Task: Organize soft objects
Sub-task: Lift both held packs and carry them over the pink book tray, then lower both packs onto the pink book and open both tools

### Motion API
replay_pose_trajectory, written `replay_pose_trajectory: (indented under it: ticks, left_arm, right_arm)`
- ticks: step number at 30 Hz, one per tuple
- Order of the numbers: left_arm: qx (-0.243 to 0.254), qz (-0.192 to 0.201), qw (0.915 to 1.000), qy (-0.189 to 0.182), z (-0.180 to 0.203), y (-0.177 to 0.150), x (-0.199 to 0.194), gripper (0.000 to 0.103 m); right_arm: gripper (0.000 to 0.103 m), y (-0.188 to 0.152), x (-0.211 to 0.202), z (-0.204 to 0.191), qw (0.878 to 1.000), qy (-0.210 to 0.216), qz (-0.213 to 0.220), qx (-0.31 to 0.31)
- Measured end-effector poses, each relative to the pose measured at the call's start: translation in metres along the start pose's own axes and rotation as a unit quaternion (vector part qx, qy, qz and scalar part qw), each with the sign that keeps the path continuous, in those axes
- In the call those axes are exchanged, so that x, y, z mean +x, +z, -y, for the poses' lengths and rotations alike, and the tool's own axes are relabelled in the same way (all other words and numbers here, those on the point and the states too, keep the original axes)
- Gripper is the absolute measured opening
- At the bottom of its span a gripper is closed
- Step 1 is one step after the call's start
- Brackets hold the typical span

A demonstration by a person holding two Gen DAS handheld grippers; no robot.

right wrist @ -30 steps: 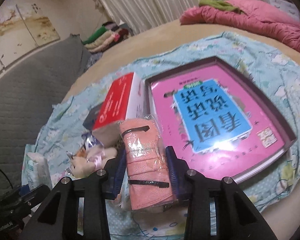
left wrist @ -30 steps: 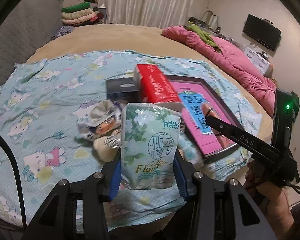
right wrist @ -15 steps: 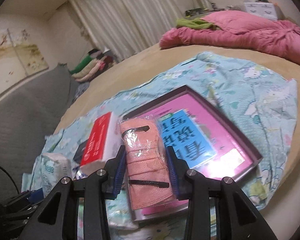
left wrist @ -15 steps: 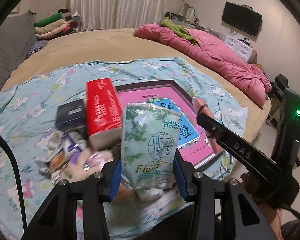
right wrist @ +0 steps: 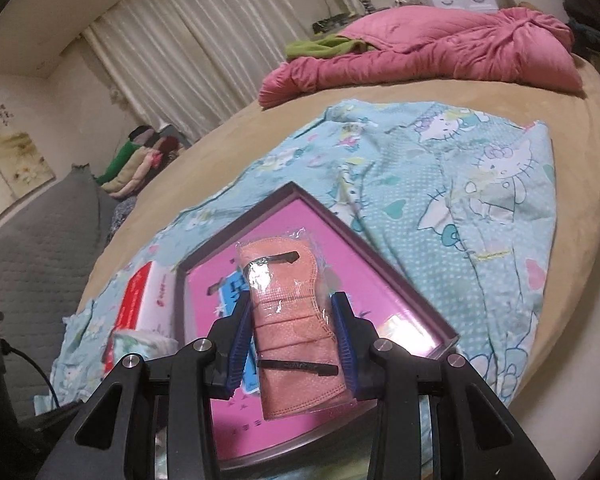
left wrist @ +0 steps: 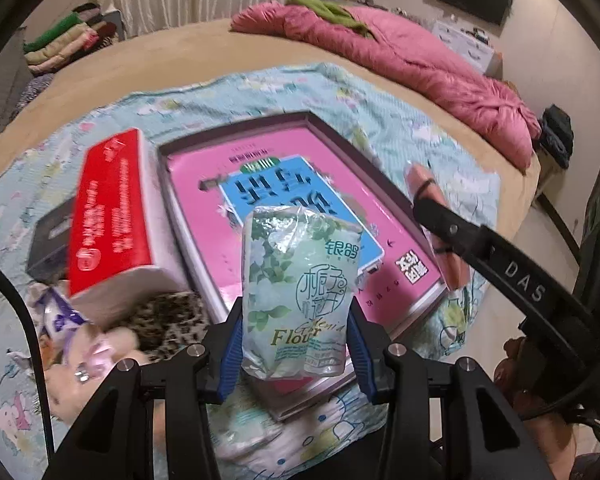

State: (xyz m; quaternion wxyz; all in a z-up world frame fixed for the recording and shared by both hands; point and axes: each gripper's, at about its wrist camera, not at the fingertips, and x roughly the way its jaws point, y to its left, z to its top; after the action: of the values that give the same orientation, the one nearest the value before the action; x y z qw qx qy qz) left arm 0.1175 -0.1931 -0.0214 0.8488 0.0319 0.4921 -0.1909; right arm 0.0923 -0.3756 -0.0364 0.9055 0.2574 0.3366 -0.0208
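both grippers tilted down over the bed. left gripper (left wrist: 296, 344) fingers clamped on green tissue pack (left wrist: 298, 292), right gripper (right wrist: 292, 344) fingers clamped on wrapped pink mask (right wrist: 292, 328), both held above pink book box (left wrist: 300, 184).

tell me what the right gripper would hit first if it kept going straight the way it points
Probably the pink book in its purple tray: the right gripper, shut on the wrapped pink mask, points down at it. The mask juts past the fingertips, so it would likely touch first. Depth is unclear in this fisheye view.
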Motion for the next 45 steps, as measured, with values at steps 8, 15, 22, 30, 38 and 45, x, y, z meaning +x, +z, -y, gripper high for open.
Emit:
replay_pose_trajectory:
  ticks: [8,15,22,30,38,45]
  left_arm:
    - [0.016,-0.04,0.999,-0.005,0.006,0.001,0.033,0.046]
    - [0.017,-0.062,0.9979,-0.005,0.006,-0.002,0.047,0.047]
    - [0.019,-0.072,0.9972,-0.005,0.008,-0.002,0.053,0.047]
    - [0.02,-0.081,0.9965,-0.004,0.009,-0.002,0.059,0.047]
    - [0.018,-0.087,0.9961,0.001,0.006,-0.003,0.06,0.049]
    - [0.01,-0.083,0.9965,0.001,0.001,-0.002,0.055,0.055]
  right_arm:
    - [0.04,-0.005,0.029,0.012,0.999,-0.02,-0.034,-0.002]
    - [0.041,-0.008,0.041,0.018,0.998,-0.041,-0.045,-0.009]
    - [0.043,-0.011,0.046,0.023,0.997,-0.052,-0.05,-0.005]
    - [0.046,-0.011,0.046,0.023,0.998,-0.053,-0.044,-0.006]
    - [0.054,-0.011,0.043,0.023,0.998,-0.051,-0.038,-0.005]
    - [0.059,-0.009,0.035,0.025,0.999,-0.047,-0.026,-0.001]
